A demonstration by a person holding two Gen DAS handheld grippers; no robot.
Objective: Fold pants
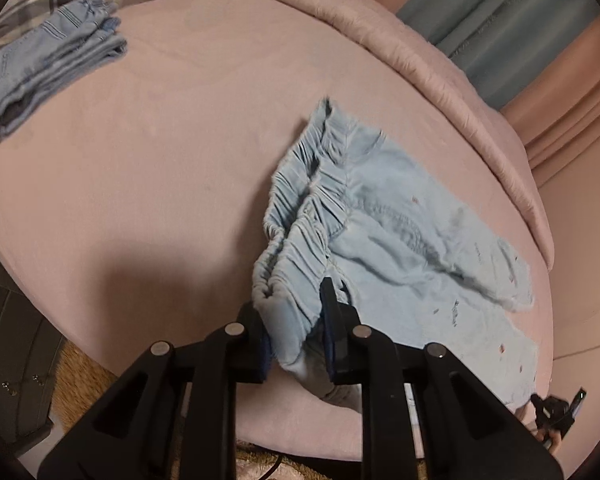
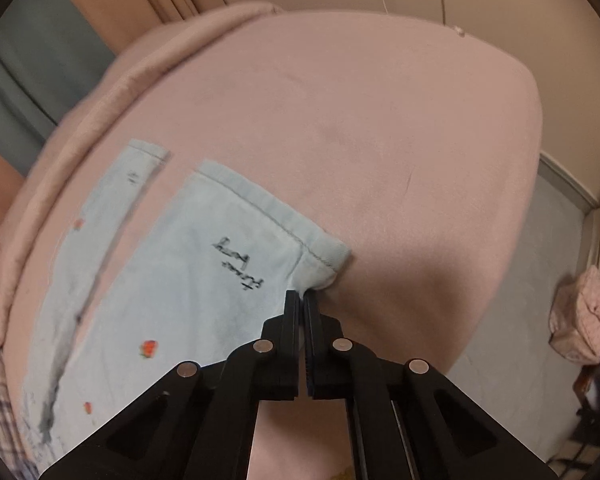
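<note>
Pants (image 1: pixel 400 240) on pink bed (image 1: pixel 160 140), 3 o'clock of centre | left tool (image 1: pixel 296 344) clenched on gathered waistband | right tool (image 2: pixel 302 300) pinching a leg hem | soft, light, limp; hold both ends

The pale blue pants (image 1: pixel 400 240) lie spread on the pink bed, gathered elastic waistband bunched at one end. Both legs stretch flat and slightly apart toward their hemmed cuffs (small red motifs and dark script mark the fabric).
</note>
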